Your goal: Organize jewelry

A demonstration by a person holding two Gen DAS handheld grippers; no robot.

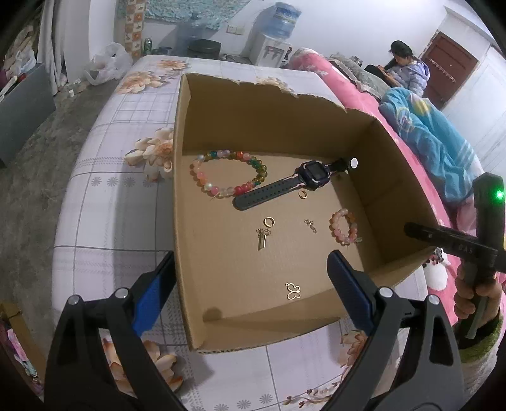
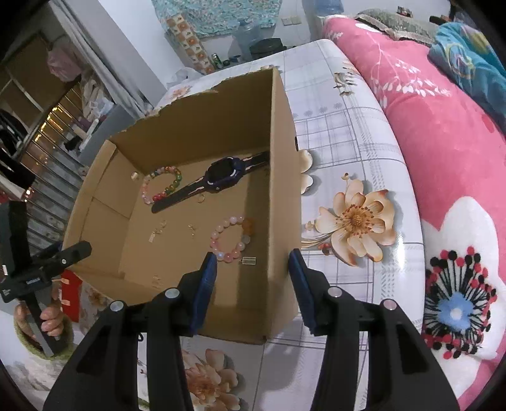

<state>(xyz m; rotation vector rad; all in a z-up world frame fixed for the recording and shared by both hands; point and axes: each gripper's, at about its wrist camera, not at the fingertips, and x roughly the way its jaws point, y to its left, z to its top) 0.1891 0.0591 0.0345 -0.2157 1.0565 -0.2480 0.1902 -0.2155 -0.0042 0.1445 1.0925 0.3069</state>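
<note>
This is a lived-in room of a home, used as bedroom and living space together. A bed with a flowered, checked sheet point(image 1: 126, 132) fills the middle, and along its far edge lies a pink blanket with large flowers point(image 2: 442, 151) and a blue quilt point(image 1: 433, 142). By the wall stand a water dispenser point(image 1: 272, 41) with its blue bottle, a spare water bottle point(image 1: 189, 34) and a plastic bag point(image 1: 109, 63) on the bare floor. A person in a padded jacket point(image 1: 408, 72) sits near a dark red door point(image 1: 449, 66). A patterned cloth point(image 2: 218, 12) hangs on the wall.
</note>
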